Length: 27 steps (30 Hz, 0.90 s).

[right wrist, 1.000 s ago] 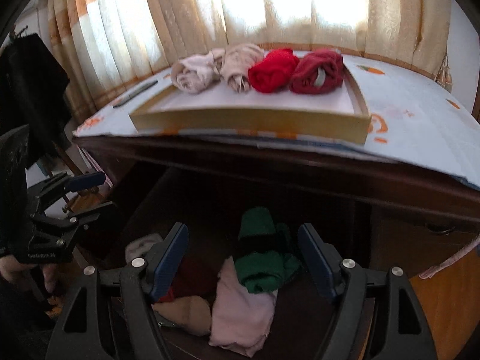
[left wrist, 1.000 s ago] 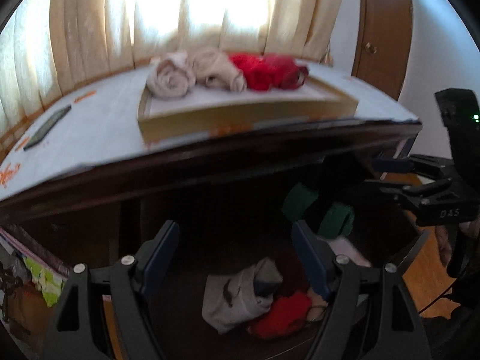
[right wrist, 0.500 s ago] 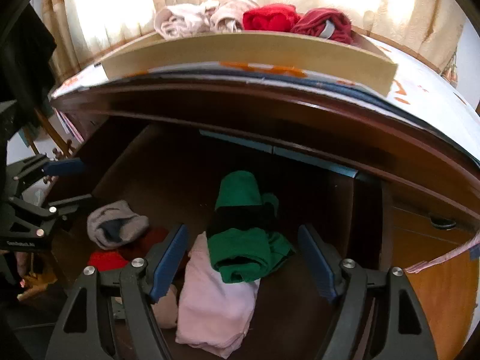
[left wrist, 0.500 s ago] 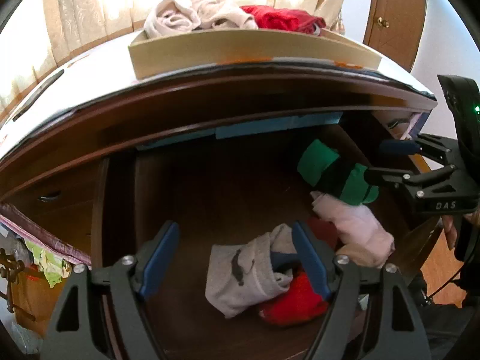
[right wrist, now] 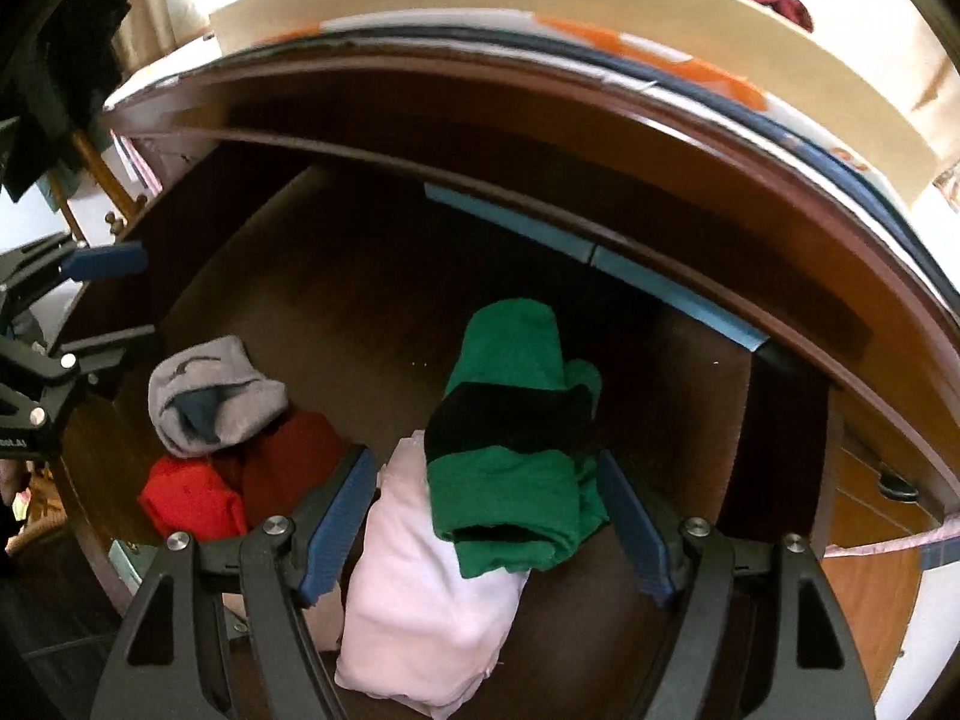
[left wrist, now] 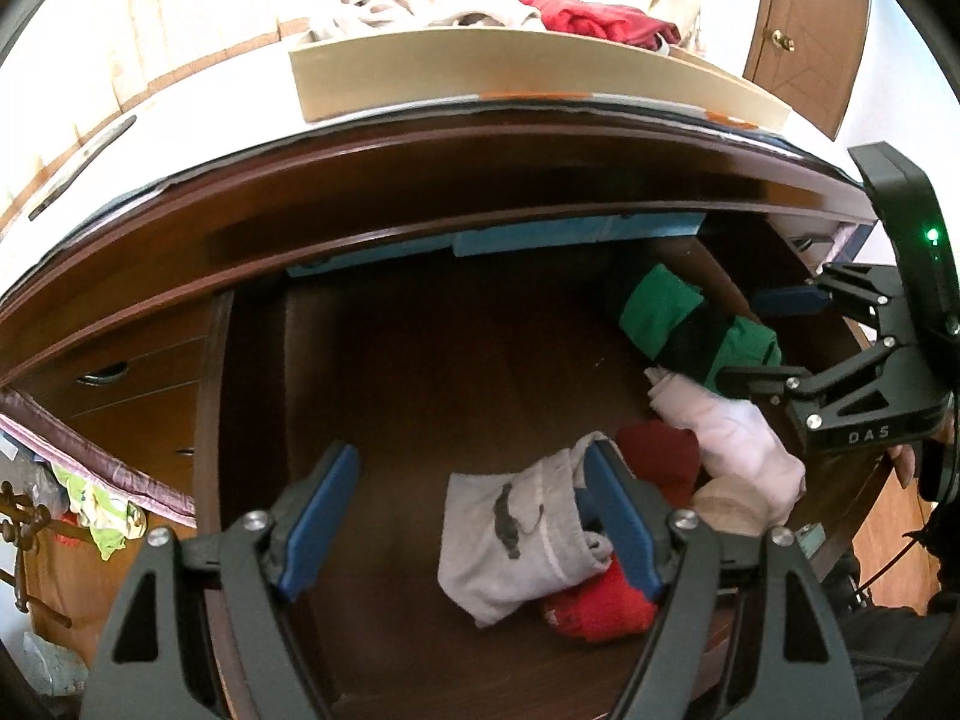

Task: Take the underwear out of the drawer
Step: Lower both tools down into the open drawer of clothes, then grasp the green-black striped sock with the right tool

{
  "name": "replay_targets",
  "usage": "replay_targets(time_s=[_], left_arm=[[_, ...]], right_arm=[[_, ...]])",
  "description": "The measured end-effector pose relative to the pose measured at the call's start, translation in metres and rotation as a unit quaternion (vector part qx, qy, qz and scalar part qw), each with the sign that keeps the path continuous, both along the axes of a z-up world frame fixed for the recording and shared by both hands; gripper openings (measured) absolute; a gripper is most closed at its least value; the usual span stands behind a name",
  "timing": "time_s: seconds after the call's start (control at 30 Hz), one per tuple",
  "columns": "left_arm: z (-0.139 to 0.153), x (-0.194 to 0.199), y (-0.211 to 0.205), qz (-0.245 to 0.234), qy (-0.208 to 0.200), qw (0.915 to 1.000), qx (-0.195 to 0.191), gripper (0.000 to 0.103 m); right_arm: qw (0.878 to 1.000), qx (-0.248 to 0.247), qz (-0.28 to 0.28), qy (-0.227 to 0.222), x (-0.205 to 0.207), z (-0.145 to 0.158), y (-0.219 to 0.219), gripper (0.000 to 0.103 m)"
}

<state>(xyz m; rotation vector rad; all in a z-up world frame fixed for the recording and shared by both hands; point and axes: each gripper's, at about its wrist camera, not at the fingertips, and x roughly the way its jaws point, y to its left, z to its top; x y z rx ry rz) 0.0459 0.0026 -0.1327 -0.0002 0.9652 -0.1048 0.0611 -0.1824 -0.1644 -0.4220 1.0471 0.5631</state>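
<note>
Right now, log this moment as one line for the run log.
stage: reaching into drawer | left tongs: open over grey underwear | right tongs: open over green-black underwear | held: nothing

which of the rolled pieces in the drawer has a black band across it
The green bundle, lying on the pale pink one between the right tool's open jaws. The grey, dark red and bright red pieces carry no black band.
</note>
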Motion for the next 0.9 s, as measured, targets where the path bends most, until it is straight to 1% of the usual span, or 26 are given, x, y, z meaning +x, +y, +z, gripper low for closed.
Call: replay_targets(time_s=[0.07,0.23,0.37,0.47,0.63,0.8,0.9], left_arm=[[-0.002,0.000,0.000,-0.001,0.004,1.0000,0.001,0.079],[-0.006,0.003,0.001,-0.003,0.012,0.9999,0.002,0.079],[-0.007,0.003,0.000,-0.004,0.017,0.9999,0.000,0.079],[-0.008,0.004,-0.001,-0.006,0.022,0.9997,-0.005,0.079],[-0.011,0.003,-0.002,-0.010,0.031,0.9993,-0.018,0.079],[-0.013,0.003,-0.003,-0.011,0.034,0.9992,-0.019,0.079],[-0.014,0.003,-0.003,-0.011,0.036,0.9991,-0.020,0.079]], right_arm=[[1.000,-0.012,0.001,0.000,0.002,-0.001,0.002,0.077],[1.000,-0.019,0.004,0.011,0.009,-0.004,0.003,0.077],[0.999,-0.020,0.014,0.027,0.017,-0.006,0.006,0.077],[0.998,-0.030,0.023,0.044,0.019,-0.013,0.012,0.077],[0.997,-0.026,0.021,0.068,0.028,-0.020,0.012,0.077],[0.997,-0.018,0.020,0.070,0.031,-0.019,0.011,0.077],[0.997,-0.024,0.021,0.067,0.035,-0.018,0.010,0.076]])
